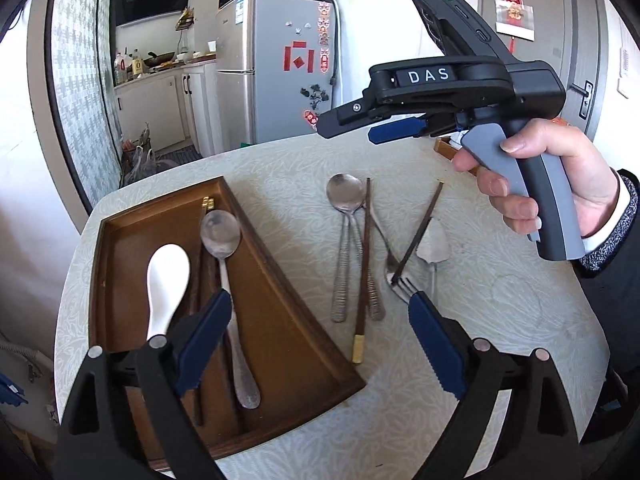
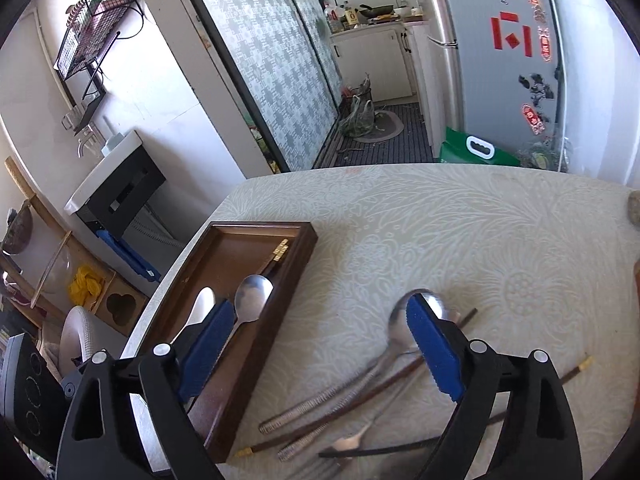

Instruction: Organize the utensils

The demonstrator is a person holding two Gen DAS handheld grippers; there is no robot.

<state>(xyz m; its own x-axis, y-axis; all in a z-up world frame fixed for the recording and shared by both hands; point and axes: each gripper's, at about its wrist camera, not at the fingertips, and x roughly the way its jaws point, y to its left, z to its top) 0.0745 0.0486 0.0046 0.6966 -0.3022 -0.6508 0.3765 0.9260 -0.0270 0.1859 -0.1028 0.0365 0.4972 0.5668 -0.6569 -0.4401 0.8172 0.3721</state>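
A brown wooden tray lies on the left of the table. It holds a white spoon, a steel spoon and dark chopsticks. To its right loose utensils lie on the cloth: two steel spoons, chopsticks, a fork and a small server. My left gripper is open and empty above the tray's right edge. My right gripper is open and empty, held above the loose utensils.
The table has a pale patterned cloth. A fridge, kitchen counter and sliding door stand beyond it. A small wooden item sits at the table's far right.
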